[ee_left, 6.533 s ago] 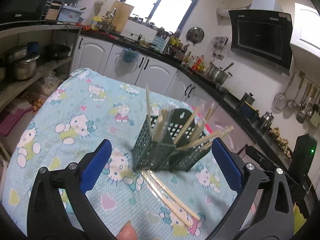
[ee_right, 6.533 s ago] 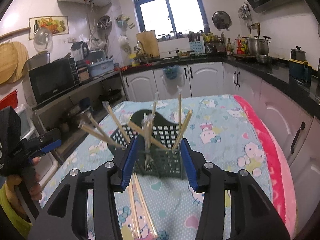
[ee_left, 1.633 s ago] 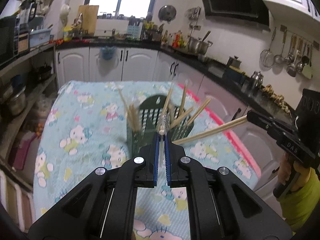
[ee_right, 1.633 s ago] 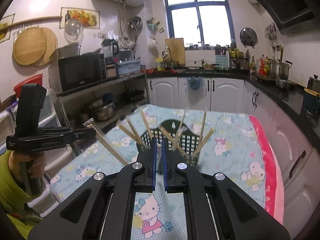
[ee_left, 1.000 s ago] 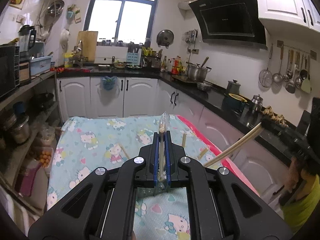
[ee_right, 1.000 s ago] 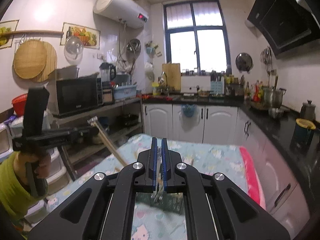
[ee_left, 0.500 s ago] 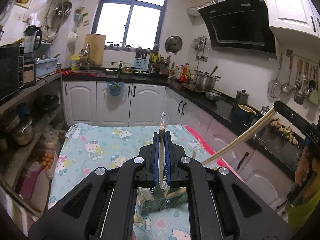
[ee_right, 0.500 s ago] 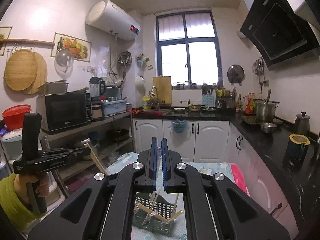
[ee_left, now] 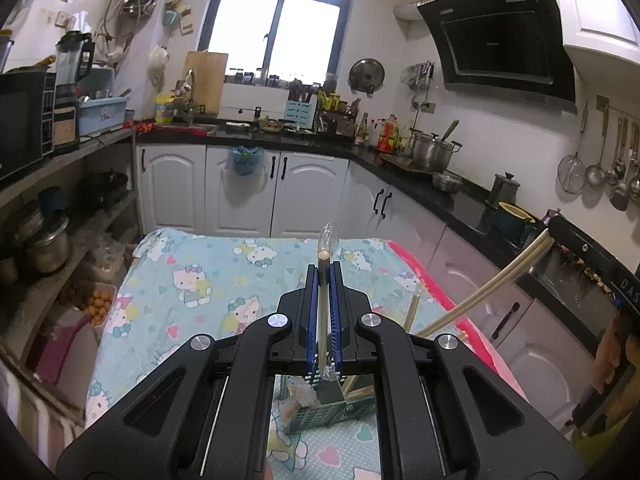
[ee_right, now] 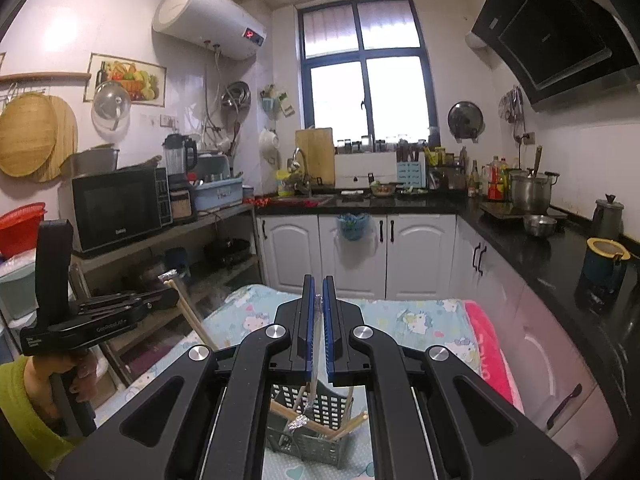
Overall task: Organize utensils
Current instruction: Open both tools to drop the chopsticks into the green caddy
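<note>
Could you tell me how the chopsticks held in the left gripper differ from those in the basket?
The left gripper clamps its chopsticks upright, above the basket; the basket's chopsticks lean at scattered angles. The held pair is in clear wrap; most basket ones look bare. Both are pale wood.

The left black two-finger gripper with blue pads [ee_left: 324, 280] is clamped tight, pointing slightly downward. The right black, blue-padded gripper [ee_right: 319, 286] is likewise pinched closed, each gripped by a hand in a yellow-green sleeve [ee_right: 24, 396].

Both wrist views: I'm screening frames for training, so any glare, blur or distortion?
Left wrist view: window blown out, cabinets bowed by the fisheye, left gripper sharp. Right wrist view: window overexposed, glare patch on the wall, dark corner vignette.
</note>
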The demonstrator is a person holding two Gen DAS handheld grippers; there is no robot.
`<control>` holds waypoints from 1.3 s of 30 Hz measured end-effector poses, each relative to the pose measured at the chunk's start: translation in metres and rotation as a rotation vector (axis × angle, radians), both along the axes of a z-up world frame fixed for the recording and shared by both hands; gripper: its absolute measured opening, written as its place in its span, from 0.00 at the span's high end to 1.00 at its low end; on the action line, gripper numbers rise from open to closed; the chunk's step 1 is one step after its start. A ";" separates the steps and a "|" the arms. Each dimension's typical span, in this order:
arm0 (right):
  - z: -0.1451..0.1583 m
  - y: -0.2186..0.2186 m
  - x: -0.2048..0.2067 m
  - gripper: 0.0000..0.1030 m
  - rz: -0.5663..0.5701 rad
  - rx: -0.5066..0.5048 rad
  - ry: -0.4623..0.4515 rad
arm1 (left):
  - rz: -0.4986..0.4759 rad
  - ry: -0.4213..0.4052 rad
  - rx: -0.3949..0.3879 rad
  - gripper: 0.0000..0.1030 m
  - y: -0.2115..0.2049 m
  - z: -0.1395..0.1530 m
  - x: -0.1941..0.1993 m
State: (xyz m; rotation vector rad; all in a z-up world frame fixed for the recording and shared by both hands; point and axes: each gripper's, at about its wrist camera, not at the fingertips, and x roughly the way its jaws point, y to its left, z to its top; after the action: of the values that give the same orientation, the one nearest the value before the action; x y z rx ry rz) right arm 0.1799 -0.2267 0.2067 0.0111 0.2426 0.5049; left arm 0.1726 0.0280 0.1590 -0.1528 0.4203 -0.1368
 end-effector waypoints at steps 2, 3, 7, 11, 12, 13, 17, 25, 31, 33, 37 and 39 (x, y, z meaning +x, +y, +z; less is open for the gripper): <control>-0.007 0.005 0.005 0.96 0.004 -0.008 0.017 | 0.003 0.008 0.003 0.97 -0.001 -0.006 0.003; -0.011 0.008 0.007 0.96 0.004 -0.013 0.025 | 0.004 0.013 0.006 0.97 -0.002 -0.009 0.005; -0.026 0.018 0.017 0.96 0.003 -0.038 0.055 | -0.001 0.036 0.009 0.97 -0.005 -0.021 0.012; -0.041 0.027 0.027 0.96 -0.007 -0.049 0.085 | -0.009 0.054 0.008 0.97 -0.008 -0.035 0.017; -0.044 0.029 0.029 0.95 -0.007 -0.051 0.092 | -0.012 0.056 0.004 0.97 -0.008 -0.037 0.018; -0.048 0.033 0.033 0.94 -0.003 -0.056 0.104 | -0.013 0.061 -0.002 0.97 -0.007 -0.040 0.019; -0.061 0.038 0.039 0.53 -0.023 -0.065 0.131 | -0.005 0.091 -0.029 0.74 -0.004 -0.051 0.021; -0.073 0.028 0.027 0.49 -0.029 -0.056 0.137 | 0.023 0.068 -0.063 0.38 0.010 -0.047 0.006; -0.073 0.015 0.014 0.36 -0.037 -0.036 0.132 | 0.047 0.029 -0.082 0.11 0.018 -0.036 -0.011; -0.072 0.011 0.007 0.35 -0.035 -0.026 0.125 | 0.053 0.019 -0.086 0.10 0.020 -0.032 -0.018; -0.068 0.003 -0.008 0.28 -0.035 -0.003 0.105 | 0.059 0.005 -0.092 0.10 0.023 -0.029 -0.031; -0.066 0.001 -0.015 0.24 -0.035 0.001 0.099 | 0.063 0.003 -0.093 0.10 0.022 -0.028 -0.036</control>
State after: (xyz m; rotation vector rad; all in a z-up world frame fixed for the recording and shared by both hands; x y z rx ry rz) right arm 0.1653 -0.2258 0.1408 0.0418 0.3383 0.4700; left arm 0.1363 0.0499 0.1307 -0.2572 0.4115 -0.0942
